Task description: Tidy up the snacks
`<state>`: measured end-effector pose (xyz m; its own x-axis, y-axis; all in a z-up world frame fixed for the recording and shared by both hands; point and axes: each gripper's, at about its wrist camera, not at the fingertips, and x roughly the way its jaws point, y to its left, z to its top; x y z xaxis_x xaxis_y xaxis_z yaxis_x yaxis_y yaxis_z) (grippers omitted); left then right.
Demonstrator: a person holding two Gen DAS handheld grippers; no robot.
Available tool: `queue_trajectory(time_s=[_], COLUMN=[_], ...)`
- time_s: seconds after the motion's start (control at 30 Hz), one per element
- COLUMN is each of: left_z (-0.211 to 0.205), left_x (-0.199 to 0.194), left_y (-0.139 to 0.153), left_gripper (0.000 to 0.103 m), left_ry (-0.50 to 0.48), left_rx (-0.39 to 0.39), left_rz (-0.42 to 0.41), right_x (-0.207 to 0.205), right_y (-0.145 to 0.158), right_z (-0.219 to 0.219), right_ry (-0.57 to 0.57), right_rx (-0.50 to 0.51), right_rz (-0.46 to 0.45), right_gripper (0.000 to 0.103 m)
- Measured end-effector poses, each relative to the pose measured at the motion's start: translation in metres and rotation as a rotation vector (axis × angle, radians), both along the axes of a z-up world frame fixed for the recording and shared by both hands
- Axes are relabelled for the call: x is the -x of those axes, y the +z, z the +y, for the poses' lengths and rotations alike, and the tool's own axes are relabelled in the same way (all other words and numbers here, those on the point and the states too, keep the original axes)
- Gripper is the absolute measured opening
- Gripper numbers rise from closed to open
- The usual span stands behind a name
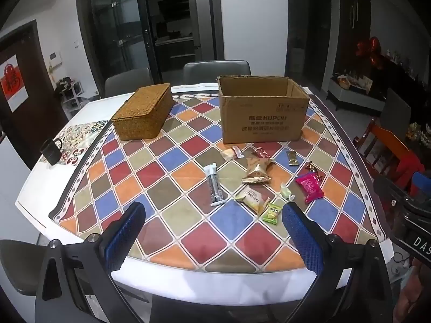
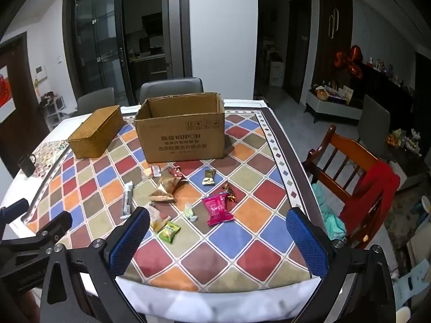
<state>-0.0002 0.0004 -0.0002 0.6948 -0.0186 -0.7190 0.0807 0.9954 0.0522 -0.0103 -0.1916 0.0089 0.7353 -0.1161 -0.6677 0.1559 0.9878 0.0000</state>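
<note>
Behind my right gripper's (image 2: 218, 215) spread left finger, a snack packet (image 2: 159, 219) is half hidden; my left gripper (image 1: 212, 212) gapes empty.

A: What's lying loose on the worktop (image 1: 172, 290)?

B: A scatter of wrapped snacks in front of the cardboard box (image 1: 262, 110), which stands upright with its top open. There's a pink packet (image 1: 309, 187) lying flat, a green packet (image 1: 270, 214) nearest the front edge, and a long grey bar (image 1: 214, 184).

A: And the rest?

B: A beige pouch (image 1: 252, 200) beside the green one, two tan pouches (image 1: 257, 169) touching mid-cluster, and a closed woven basket (image 1: 144, 111) left of the box.
</note>
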Motion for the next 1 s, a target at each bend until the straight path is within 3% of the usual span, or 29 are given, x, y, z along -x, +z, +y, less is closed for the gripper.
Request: queue_trajectory(time_s=[1.0], left_z=[-0.002], left_x=[0.002], left_y=[0.009], left_gripper=[0.103], left_ry=[-0.023], left_rx=[0.002], left_rz=[-0.011], right_x=[0.005], right_y=[0.01], right_z=[-0.004], right_ry=[-0.003], right_rx=[-0.003], right_rz=[-0.023], right_gripper=[0.103])
